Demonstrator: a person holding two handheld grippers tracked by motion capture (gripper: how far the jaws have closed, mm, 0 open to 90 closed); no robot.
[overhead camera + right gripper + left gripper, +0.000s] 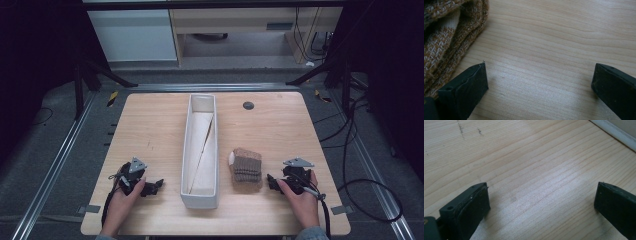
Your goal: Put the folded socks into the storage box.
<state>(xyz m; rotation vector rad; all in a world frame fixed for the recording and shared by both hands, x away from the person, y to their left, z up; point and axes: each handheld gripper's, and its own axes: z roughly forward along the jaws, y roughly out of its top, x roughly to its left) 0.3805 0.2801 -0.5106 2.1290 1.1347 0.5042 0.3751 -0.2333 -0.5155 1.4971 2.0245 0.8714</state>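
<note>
1. Work surface: a light wooden counter [150, 125] carries a long, narrow white bin [187, 200] set lengthwise down its middle. A slanted divider panel [205, 145] lies inside the bin; apart from it, the compartment looks bare.

2. Work item: a folded stack of brown knitted socks [246, 167] lies on the counter just to the right of the bin, near its closer end but apart from its wall. A pale cream patch shows at the stack's left edge.

3. Right gripper [272, 183]: the person's right hand [300, 197] holds it low over the counter, near the right side of the socks. In the right gripper view the fingers [466, 87] are spread wide with only bare wood between them. The socks [446, 37] lie at the upper left of that view, just beside the left-hand finger; whether that finger touches the knit cannot be told. Nothing is grasped.

4. Left gripper [156, 186]: the person's left hand [122, 197] holds it low on the left half of the counter, pointing toward the bin. In the left gripper view the fingers [469, 207] are spread wide over bare wood, and the bin's white wall [614, 132] crosses the top right corner. Nothing is grasped.

5. Progress, as a judgement: the work appears to stand at its opening stage. The socks are untouched on the counter and none lie in the bin.

6. Remaining, as a judgement: bring the right fingers around the stack, clench, lift, carry it over the bin wall and release.
</note>
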